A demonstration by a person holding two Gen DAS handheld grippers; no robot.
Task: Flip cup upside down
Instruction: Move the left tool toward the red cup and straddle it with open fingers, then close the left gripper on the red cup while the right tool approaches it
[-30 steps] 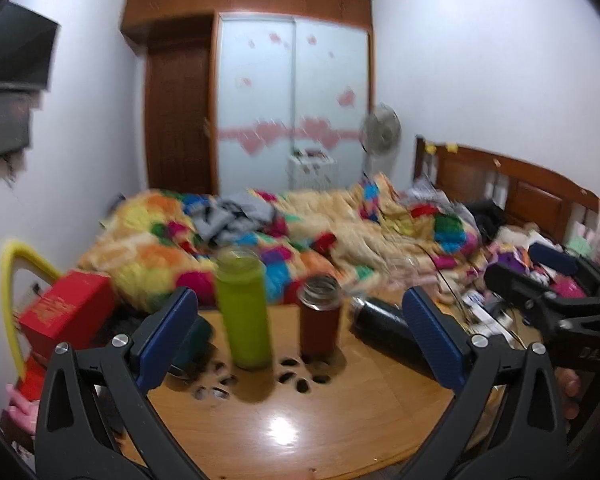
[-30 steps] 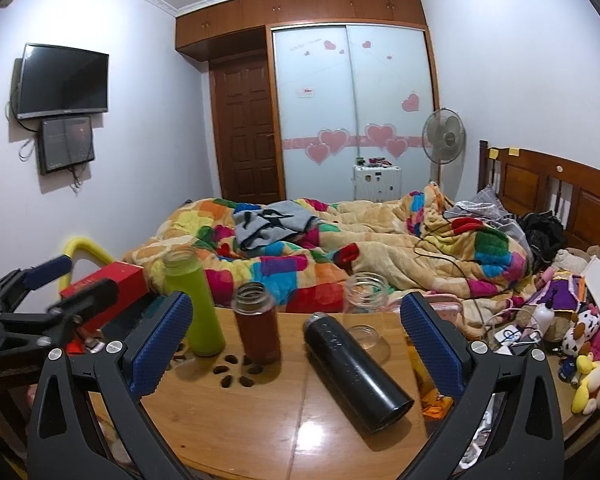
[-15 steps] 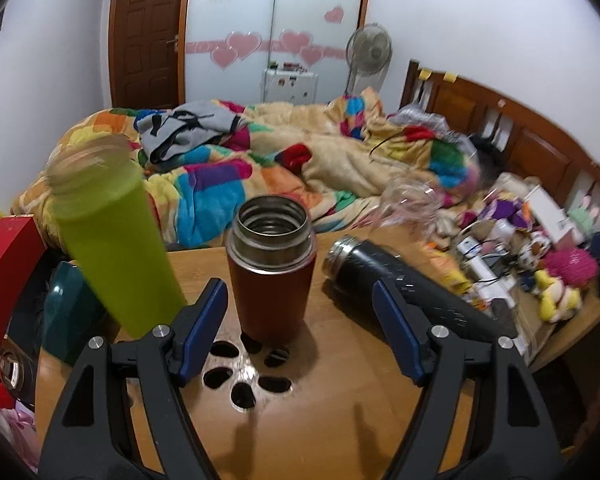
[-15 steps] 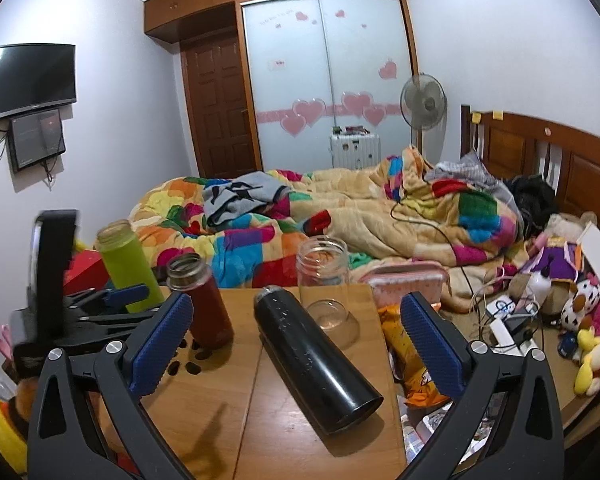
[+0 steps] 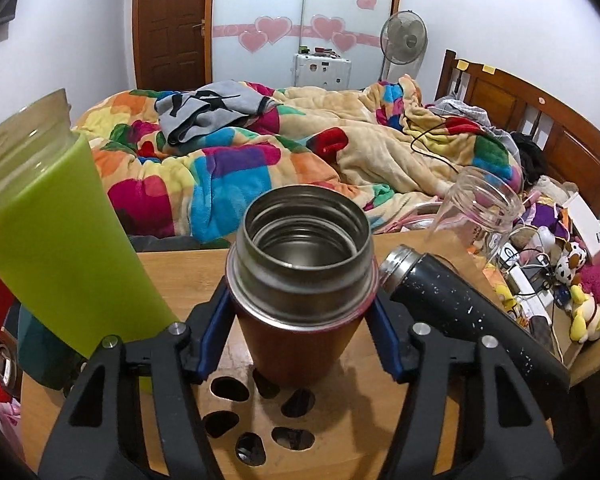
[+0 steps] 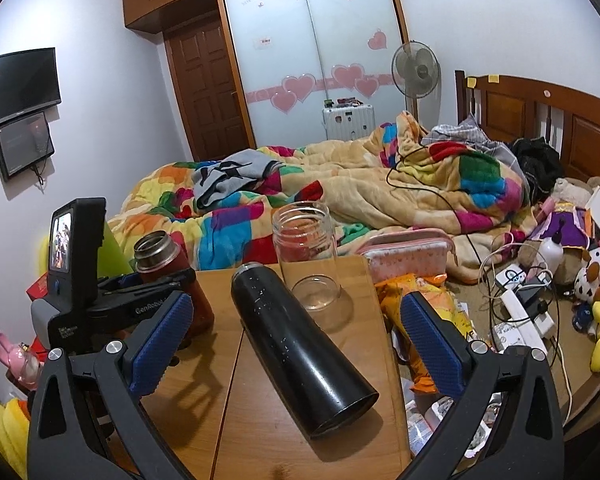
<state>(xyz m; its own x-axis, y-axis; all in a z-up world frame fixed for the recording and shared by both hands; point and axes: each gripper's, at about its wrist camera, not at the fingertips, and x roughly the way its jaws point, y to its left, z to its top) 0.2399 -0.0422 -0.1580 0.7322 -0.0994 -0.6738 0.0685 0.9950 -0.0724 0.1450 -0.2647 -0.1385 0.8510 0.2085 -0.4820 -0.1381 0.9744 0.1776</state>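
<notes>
A red cup with a steel rim [image 5: 300, 280] stands upright, mouth up, on the wooden table [image 5: 380, 420]. My left gripper [image 5: 300, 328] has its blue pads pressed against both sides of the cup's body. In the right wrist view the same cup [image 6: 172, 264] stands at the table's left with the left gripper [image 6: 140, 300] around it. My right gripper [image 6: 296, 340] is open and empty, with a black flask [image 6: 300, 344] lying on its side between its fingers.
A green bottle [image 5: 56, 248] stands close to the left of the red cup. A clear glass jar [image 6: 306, 260] stands behind the black flask [image 5: 460, 308]. Snack bags [image 6: 428, 320] and clutter lie at the table's right edge. A bed with a colourful blanket [image 6: 340, 200] lies beyond.
My left gripper moved forward to the red cup and closed its pads on it. My right gripper moved slightly forward and stayed open.
</notes>
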